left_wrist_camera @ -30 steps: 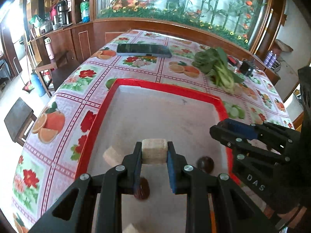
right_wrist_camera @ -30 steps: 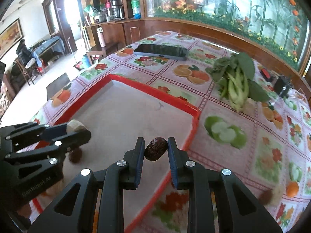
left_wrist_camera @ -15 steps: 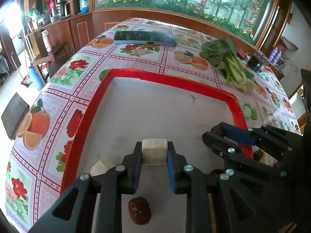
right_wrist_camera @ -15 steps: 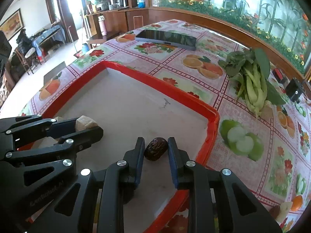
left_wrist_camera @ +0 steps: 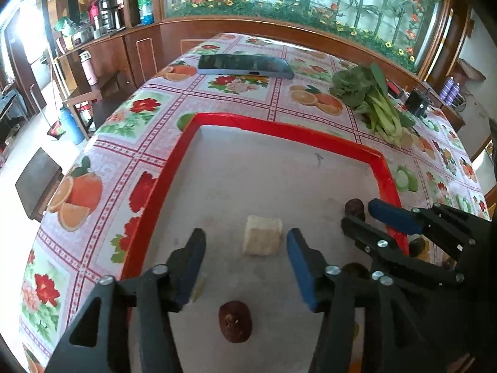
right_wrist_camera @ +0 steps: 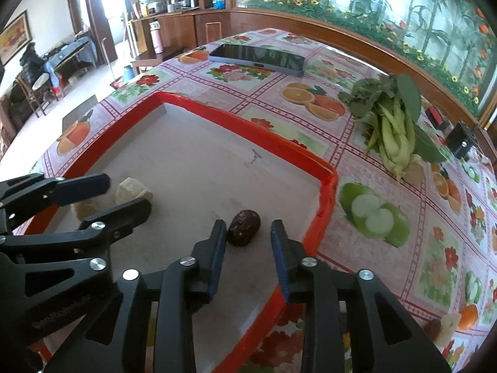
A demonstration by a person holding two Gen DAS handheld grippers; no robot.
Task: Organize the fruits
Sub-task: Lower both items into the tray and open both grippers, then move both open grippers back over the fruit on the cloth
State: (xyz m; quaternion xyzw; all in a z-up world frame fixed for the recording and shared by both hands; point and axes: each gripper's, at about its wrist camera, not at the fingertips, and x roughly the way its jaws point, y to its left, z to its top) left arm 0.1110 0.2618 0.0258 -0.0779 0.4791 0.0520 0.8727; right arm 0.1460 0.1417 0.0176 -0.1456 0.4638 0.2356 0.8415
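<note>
On red-rimmed tray [left_wrist_camera: 313, 133] | pale cube [left_wrist_camera: 262, 239] between opening left jaws | date [right_wrist_camera: 243, 227] between opening right jaws

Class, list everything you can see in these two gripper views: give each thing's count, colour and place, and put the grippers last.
tray: one, red rim, grey floor, on the table
pale cubes: two seen clearly, beige, on the tray
dates: several, dark brown, on the tray
phone: one, dark, far end of the table
leafy greens: one bunch, green, right of the tray
tablecloth: one, fruit and flower print
left gripper: black, blue pads, opening, clear of a cube
right gripper: black, blue pads, opening around a date
</note>
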